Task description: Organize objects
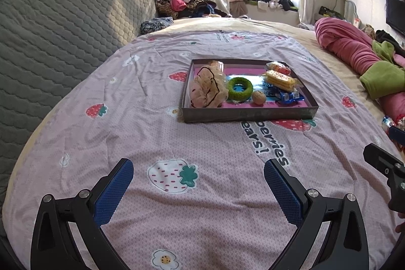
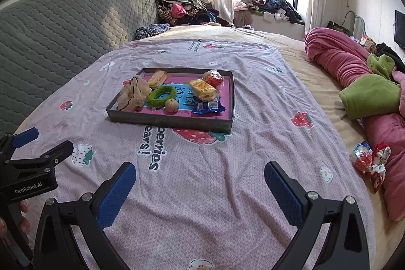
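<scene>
A shallow dark tray [image 1: 249,113] [image 2: 167,120] sits on the pink strawberry bedspread. In it lie a beige scrunchie [image 1: 206,90] [image 2: 134,94], a green ring [image 1: 240,89] [image 2: 161,96], a walnut [image 1: 258,98] [image 2: 172,105], a yellow snack pack [image 1: 279,79] [image 2: 203,89], a blue wrapper [image 1: 288,96] [image 2: 207,106] and a red-orange snack [image 2: 212,78]. A red-and-white scrunchie [image 2: 379,163] and a small wrapped snack [image 2: 362,156] lie on the bed at the right. My left gripper [image 1: 198,187] is open and empty, short of the tray. My right gripper [image 2: 200,190] is open and empty too.
A grey quilted headboard [image 1: 55,29] runs along the left. A rolled pink and green blanket [image 2: 367,92] lies along the right side of the bed. Piles of clothes [image 1: 177,1] sit at the far end by the window.
</scene>
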The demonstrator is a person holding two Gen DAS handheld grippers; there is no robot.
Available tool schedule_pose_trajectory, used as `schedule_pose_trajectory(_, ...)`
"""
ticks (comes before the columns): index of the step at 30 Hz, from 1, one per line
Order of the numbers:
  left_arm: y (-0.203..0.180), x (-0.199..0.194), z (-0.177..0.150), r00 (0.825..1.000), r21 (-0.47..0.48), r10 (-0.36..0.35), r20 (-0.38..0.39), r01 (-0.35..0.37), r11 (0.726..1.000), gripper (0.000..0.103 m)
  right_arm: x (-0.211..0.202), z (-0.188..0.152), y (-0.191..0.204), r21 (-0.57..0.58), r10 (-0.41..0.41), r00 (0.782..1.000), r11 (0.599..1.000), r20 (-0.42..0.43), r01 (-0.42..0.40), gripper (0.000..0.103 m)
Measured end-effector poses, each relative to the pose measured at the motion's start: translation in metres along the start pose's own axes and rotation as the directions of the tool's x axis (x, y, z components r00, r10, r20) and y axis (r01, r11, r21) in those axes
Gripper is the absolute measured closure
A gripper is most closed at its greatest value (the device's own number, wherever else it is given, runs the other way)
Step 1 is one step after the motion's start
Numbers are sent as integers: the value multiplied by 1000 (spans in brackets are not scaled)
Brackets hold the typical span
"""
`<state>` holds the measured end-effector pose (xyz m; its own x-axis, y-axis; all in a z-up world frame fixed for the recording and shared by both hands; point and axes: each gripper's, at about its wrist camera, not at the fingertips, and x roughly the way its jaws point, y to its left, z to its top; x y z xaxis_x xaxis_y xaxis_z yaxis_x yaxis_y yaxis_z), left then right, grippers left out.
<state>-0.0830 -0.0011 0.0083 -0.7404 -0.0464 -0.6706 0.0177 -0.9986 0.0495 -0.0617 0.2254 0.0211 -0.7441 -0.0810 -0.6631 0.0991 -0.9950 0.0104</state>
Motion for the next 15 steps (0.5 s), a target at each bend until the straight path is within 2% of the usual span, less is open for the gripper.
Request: schedule_pose_trajectory(15, -1, 10, -15, 1000, 4, -7, -13, 7, 1000, 0, 11, -17, -6, 10, -7, 1000, 1000, -26, 8, 1)
